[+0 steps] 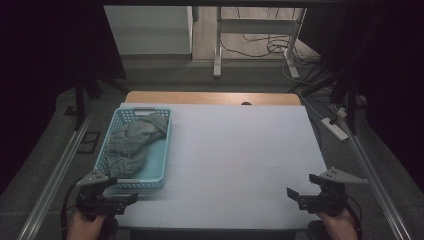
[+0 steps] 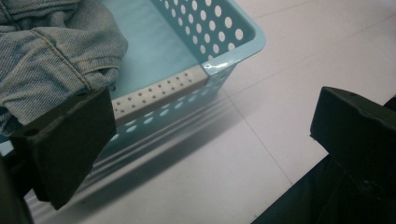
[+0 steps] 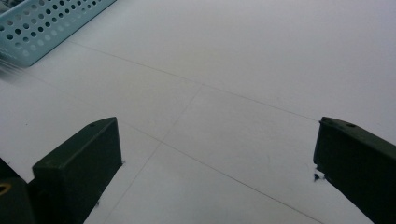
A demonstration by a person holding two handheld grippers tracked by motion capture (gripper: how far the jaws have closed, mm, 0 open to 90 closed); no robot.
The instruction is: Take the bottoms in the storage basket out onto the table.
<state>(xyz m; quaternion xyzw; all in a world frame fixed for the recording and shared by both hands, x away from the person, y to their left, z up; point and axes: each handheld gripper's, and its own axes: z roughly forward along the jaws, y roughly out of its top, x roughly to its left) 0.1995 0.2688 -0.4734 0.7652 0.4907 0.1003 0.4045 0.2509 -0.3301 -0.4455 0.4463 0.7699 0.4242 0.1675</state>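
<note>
Denim, grey-blue and crumpled, is what sits nearest your left gripper [image 1: 117, 200]: the jeans [image 1: 131, 142] lie bunched inside the light blue perforated basket [image 1: 161, 165], which stands on the left part of the white table surface [image 1: 240, 150], its long side running away from you. From above, your left gripper rests at the near left corner of the table, just short of the basket's near wall, with its jaws pointing to the right along the table's front edge. In the left gripper view the jaws stand wide apart with nothing between them; the basket's near corner [image 2: 233, 51] rises just beyond the left jaw, and a folded hem of the jeans [image 2: 51, 51] hangs inside the basket beside that jaw, close but not touching it as far as you can see. Your right gripper [image 1: 300, 192] is at the near right corner, well apart from the basket, its jaws turned toward the left. In the right gripper view its jaws are likewise spread and empty over bare table, with the basket's corner [image 3: 42, 23] far off at the upper left.
</note>
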